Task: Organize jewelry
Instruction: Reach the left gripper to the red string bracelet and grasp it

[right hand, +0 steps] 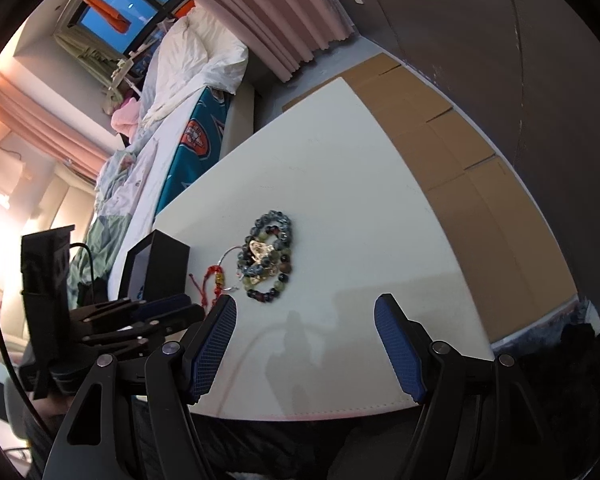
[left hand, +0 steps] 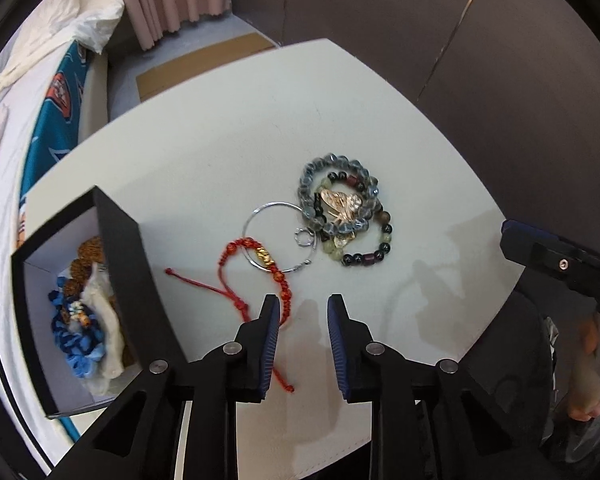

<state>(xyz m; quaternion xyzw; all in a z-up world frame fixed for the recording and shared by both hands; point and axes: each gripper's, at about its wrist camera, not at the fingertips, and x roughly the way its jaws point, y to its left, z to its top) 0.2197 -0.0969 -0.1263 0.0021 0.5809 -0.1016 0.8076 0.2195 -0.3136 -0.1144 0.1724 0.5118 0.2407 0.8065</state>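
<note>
looking along our left gripper point(left hand: 303, 310) in the left wrist view, we see its jaws narrowed but not closed, with bare table point(left hand: 220, 152) between the blue pads. the red cord bracelet point(left hand: 256, 264) lies just beside the left pad, its loose tail running under that finger, not gripped. a thin silver hoop point(left hand: 274, 236) overlaps the bracelet, with a small silver ring point(left hand: 303, 237) touching it. toward the table's far right corner sits a heap: a grey bead bracelet point(left hand: 332, 192), a mixed dark and green bead bracelet point(left hand: 364, 248) and a gold leaf brooch point(left hand: 340, 206) on top. at the left edge stands an open black box point(left hand: 120, 240) holding blue and brown pieces. our right gripper point(left hand: 556, 260) shows at the right edge.

in the right wrist view, our right gripper point(right hand: 305, 316) hangs over the table's point(right hand: 340, 160) near edge, jaws wide and empty. the bead heap point(right hand: 270, 256) lies ahead near the middle, the red cord bracelet point(right hand: 214, 280) beside it, then the black box point(right hand: 160, 268) at the left edge, with the left gripper point(right hand: 156, 312) close by.
</note>
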